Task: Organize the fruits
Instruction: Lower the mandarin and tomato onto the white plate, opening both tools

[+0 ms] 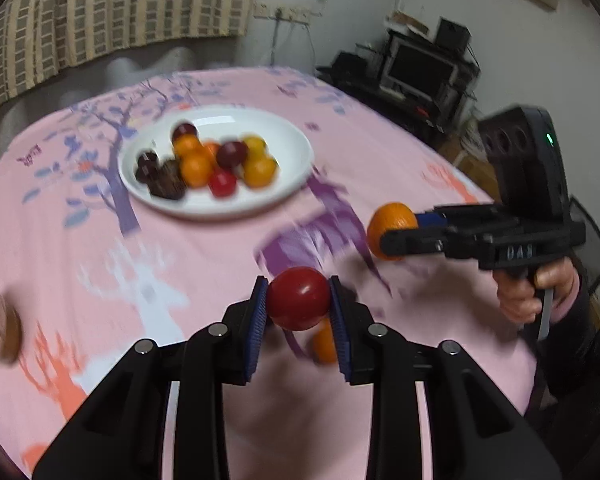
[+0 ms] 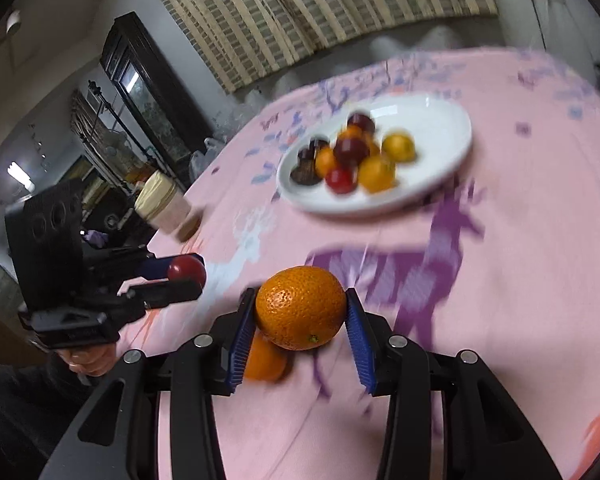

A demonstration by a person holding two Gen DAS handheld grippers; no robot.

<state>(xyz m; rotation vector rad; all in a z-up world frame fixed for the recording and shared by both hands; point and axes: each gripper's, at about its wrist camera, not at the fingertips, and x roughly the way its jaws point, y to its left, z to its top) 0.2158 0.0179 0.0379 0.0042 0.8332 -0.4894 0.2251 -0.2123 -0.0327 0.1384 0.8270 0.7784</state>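
My left gripper (image 1: 299, 300) is shut on a red fruit (image 1: 299, 298), held above the pink tablecloth; it also shows in the right wrist view (image 2: 186, 274). My right gripper (image 2: 301, 312) is shut on an orange (image 2: 301, 307), also seen in the left wrist view (image 1: 392, 230). A white plate (image 1: 284, 136) farther back holds several orange, red and dark fruits (image 1: 204, 166); the plate shows in the right wrist view (image 2: 440, 120) too. Another orange (image 2: 264, 358) lies on the cloth under my right gripper.
A pink patterned tablecloth (image 1: 100, 260) covers the round table. A jar with a cream lid (image 2: 164, 204) stands near the table's left edge. A dark cabinet (image 2: 140, 88) and a screen on a stand (image 1: 420, 68) are beyond the table.
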